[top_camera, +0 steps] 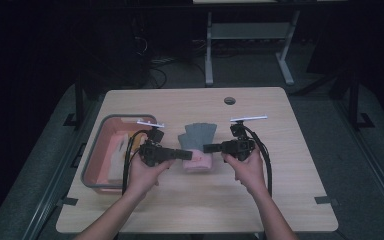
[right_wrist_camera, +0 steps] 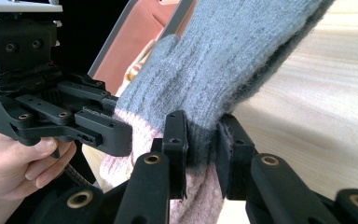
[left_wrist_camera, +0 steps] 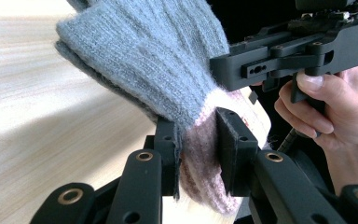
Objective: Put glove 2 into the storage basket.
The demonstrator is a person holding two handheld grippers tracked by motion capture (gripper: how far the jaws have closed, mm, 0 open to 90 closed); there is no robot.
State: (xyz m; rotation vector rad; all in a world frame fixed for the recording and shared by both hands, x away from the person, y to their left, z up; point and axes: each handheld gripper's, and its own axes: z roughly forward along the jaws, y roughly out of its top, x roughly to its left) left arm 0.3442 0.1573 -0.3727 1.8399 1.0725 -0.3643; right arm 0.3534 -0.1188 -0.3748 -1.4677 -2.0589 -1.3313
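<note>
A: Where's the glove [top_camera: 198, 145] right now?

B: Middle of the table [top_camera: 260, 190], just right of the bin [top_camera: 96, 150]; grey body and fingers pointing to the far side, pink cuff on the near side; both grippers have the cuff end, one from each side.

A: How are the jaws?

B: The left gripper [left_wrist_camera: 198, 147] is nearly closed, its two black pads pinching the pink cuff where it meets the grey knit; the right gripper [right_wrist_camera: 203, 149] is clamped almost as tight on the same band from the opposite side, grey and pink wool bunched between its pads; each has a real bite, not just a fringe of fluff.

A: So the step looks like lifting or spreading it by the cuff?

B: That's my reading; to do it well I'd keep both grips firm and raise the two hands together at the same height, so the knit doesn't stretch crooked or slide out of one side; pull apart only gently, since wool like this gives and then slips; the fingers will hang limp, so watch they clear the bin's rim.

A: What's in the bin?

B: A grey-rimmed tray, pinkish inside, at the left of the table; something pale lies in it, maybe cloth or more knitwear; too dim to say which.
</note>
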